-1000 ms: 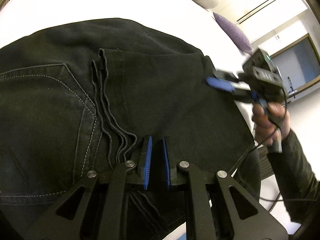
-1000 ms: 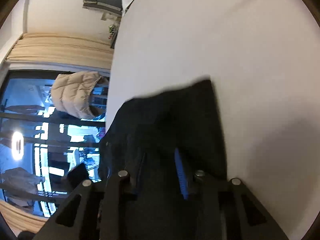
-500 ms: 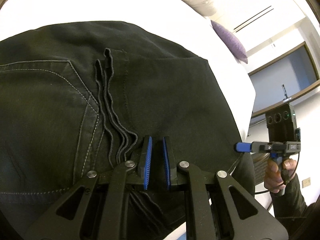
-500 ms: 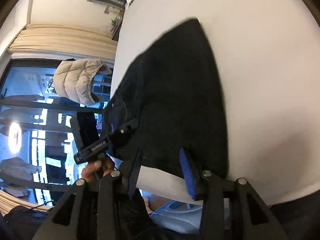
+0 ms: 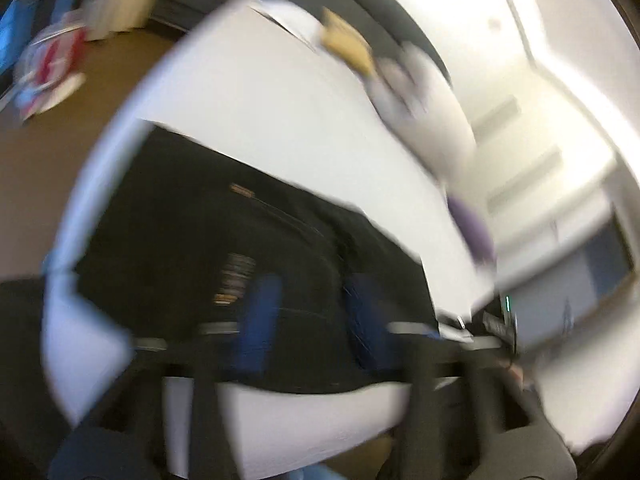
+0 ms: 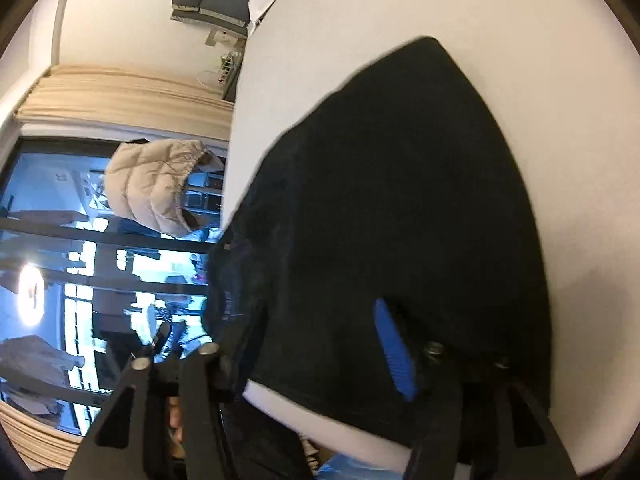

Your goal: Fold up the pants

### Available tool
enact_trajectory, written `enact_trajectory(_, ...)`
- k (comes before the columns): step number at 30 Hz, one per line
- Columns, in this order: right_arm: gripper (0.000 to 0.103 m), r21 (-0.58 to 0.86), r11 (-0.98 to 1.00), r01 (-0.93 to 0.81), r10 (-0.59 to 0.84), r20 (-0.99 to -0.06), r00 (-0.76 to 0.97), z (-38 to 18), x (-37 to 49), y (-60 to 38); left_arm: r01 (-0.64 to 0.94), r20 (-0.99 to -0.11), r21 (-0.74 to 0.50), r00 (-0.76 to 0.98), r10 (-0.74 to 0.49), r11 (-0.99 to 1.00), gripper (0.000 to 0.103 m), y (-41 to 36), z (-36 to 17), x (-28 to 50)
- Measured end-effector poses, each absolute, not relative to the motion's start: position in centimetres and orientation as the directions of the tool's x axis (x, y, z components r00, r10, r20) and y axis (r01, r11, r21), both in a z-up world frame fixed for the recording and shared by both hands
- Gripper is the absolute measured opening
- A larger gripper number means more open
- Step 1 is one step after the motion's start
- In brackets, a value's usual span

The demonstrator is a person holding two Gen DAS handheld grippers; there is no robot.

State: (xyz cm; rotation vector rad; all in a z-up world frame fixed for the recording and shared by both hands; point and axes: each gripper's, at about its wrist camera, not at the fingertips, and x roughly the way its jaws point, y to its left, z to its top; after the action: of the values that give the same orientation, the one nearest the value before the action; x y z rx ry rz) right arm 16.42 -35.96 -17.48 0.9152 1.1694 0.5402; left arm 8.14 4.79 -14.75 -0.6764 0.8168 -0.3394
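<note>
The black pants (image 6: 392, 216) lie folded on the white bed (image 6: 520, 40). Both tools, left (image 5: 310, 320) and right (image 6: 320, 344), hang spread apart above them, holding nothing. A low swing could snag and spoil the fold.

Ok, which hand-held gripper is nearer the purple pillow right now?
Right. The right hand-held gripper sits just below the purple pillow at the bed's edge; the left hand-held gripper hangs open over the black pants, further away.

Your black pants (image 6: 380, 208) lie folded into a compact dark bundle, flat on the white bed (image 6: 520, 40), their near edge close to the mattress edge (image 5: 312, 412).
</note>
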Motion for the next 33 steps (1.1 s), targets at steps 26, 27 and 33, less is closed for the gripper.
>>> enact_trajectory(26,0.065,0.958,0.284,0.035,0.914,-0.282,0.293,-16.2,19.1,-29.6,-0.262,-0.311,-0.950,0.802,-0.511,0.167,0.079,15.0,-27.7,5.7)
enact_trajectory(27,0.065,0.957,0.289,0.039,0.914,-0.288,0.286,-16.3,19.3,-29.3,-0.268,-0.314,-0.950,0.796,-0.517,0.163,0.061,14.8,-27.6,6.1)
enact_trajectory(33,0.065,0.932,0.361,0.041,0.905,-0.361,0.223,-16.5,21.3,-26.8,-0.270,-0.347,-0.938,0.765,-0.543,0.219,0.028,13.3,-26.6,7.8)
